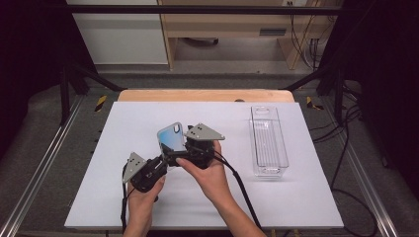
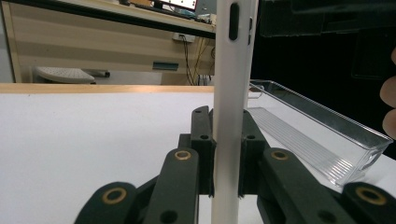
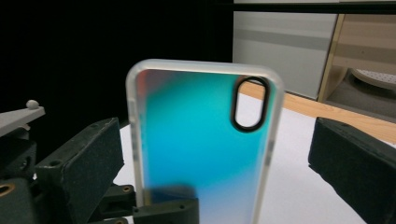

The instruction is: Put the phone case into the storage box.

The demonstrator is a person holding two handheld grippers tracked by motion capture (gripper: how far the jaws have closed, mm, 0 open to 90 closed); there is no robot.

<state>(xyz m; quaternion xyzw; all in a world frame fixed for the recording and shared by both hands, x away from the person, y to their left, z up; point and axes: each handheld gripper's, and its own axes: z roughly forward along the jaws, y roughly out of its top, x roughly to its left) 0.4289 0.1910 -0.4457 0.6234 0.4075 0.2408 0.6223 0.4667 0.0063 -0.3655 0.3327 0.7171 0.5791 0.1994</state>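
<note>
A phone case point(image 1: 171, 137) with an iridescent blue-green back and a frosted white rim stands upright above the white mat point(image 1: 118, 128). My left gripper point(image 1: 167, 158) is shut on its lower end; in the left gripper view the jaws press both faces of the case's white edge point(image 2: 229, 93). My right gripper point(image 1: 185, 148) is at the case's right, open. In the right gripper view the case's back point(image 3: 196, 140) with its oval camera hole stands between the two widely spread jaws, touching neither.
A long clear plastic tray point(image 1: 285, 148) lies on the mat's right side, also seen in the left gripper view as the tray point(image 2: 327, 121). The wooden table edge point(image 1: 205, 95) runs behind the mat. Cables trail from both grippers toward the front.
</note>
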